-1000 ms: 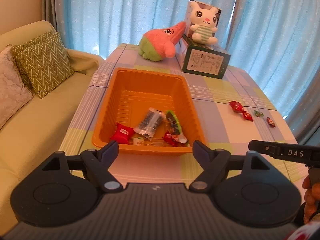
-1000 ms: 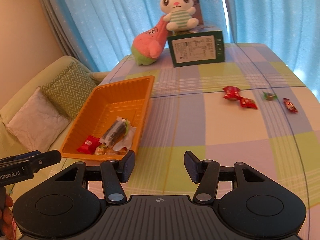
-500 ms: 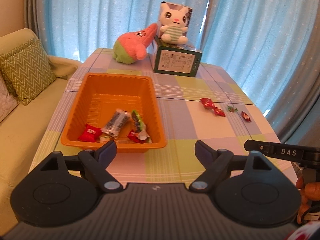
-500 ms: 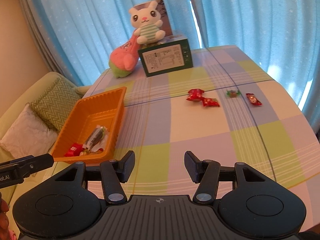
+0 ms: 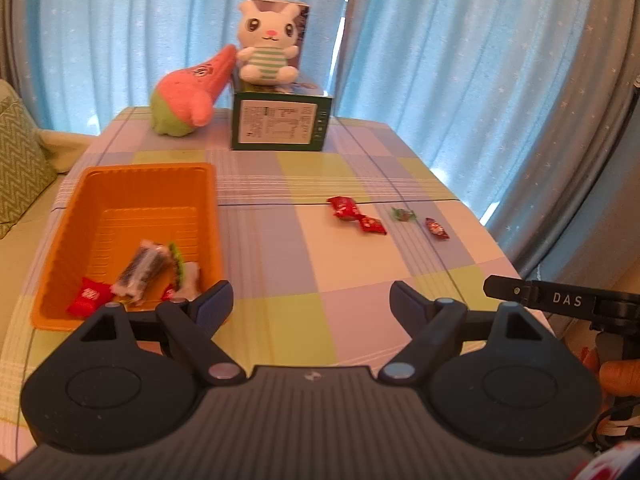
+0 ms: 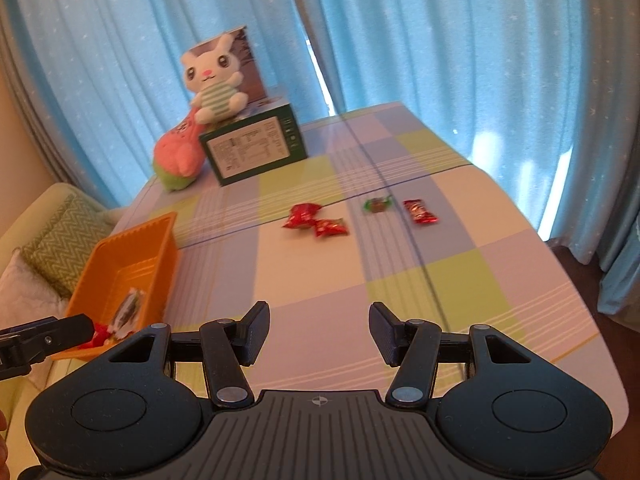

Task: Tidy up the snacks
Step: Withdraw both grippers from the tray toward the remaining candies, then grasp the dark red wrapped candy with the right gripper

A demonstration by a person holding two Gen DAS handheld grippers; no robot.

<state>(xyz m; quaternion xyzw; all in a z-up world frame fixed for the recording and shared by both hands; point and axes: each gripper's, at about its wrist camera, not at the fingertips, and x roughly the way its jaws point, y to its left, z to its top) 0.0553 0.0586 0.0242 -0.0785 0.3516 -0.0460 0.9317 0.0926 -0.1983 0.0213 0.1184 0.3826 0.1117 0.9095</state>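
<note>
An orange tray [image 5: 120, 184] [image 6: 120, 248] sits at the table's left and holds several wrapped snacks [image 5: 140, 270]. Loose on the checked cloth lie two red candies [image 5: 344, 208] [image 6: 302, 214], a green-wrapped candy [image 5: 402, 214] [image 6: 376, 205] and one more red candy [image 5: 437, 228] [image 6: 419, 212]. My left gripper [image 5: 310, 300] is open and empty, above the near table edge beside the tray's right corner. My right gripper [image 6: 318, 320] is open and empty too, well short of the loose candies.
A green box [image 5: 280, 124] with a white plush rabbit [image 5: 266, 46] on it and a pink plush [image 5: 190, 96] stand at the table's far end, before blue curtains. A sofa with a chevron cushion [image 6: 64, 240] lies left. The table's right edge [image 6: 568, 264] drops off.
Both grippers have swung to the right, away from the tray; the loose candies now sit nearer the middle of each view. The left jaws stand a little wider than a second ago.
</note>
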